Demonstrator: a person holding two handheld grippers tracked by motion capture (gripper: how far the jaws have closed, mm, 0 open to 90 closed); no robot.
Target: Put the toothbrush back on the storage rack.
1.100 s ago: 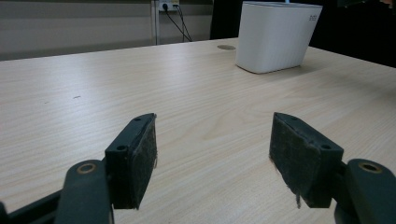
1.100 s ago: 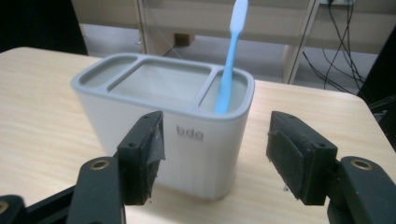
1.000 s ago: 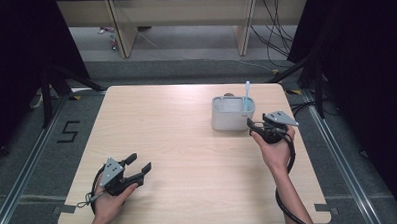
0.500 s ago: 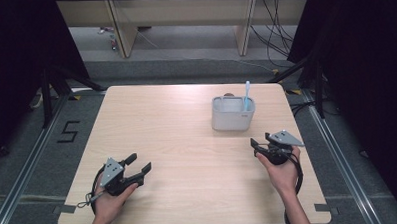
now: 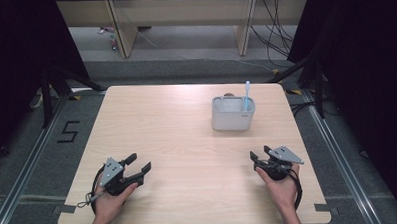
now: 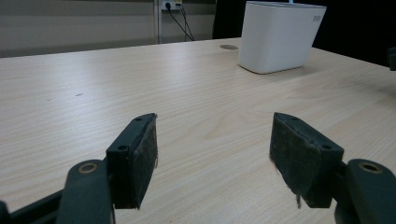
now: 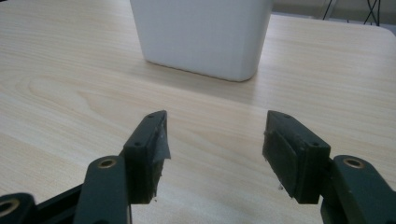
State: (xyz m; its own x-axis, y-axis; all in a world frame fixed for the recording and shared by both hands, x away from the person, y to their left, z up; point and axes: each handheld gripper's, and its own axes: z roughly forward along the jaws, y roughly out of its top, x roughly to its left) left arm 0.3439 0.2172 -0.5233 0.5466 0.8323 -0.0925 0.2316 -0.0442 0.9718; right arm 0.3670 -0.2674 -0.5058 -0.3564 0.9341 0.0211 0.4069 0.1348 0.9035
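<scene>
Work looks close to finished, judging by how things lie: the white container (image 5: 232,114) stands upright toward the far right of the wooden table (image 5: 177,123), with a light blue stick-like item (image 5: 247,95), perhaps a toothbrush, standing inside it against its right wall and poking above the rim. Both hands sit near the table's near edge, well apart from the container and from each other. The right gripper (image 5: 258,159) has come back and down from beside the container over the last second; its jaws have just been closing a little, yet in the right gripper view they stand wide with bare tabletop between the pads (image 7: 152,140), so it is released and grasps nothing. The left gripper (image 5: 138,162) rests low at the near left, its jaws likewise spread and empty, with the container off ahead of it in the left gripper view (image 6: 280,36). The step in hand seems to be drawing clear after placing the item. Any next move would call for little more than settling both hands, or a fresh reach forward if more is to go into the container.
</scene>
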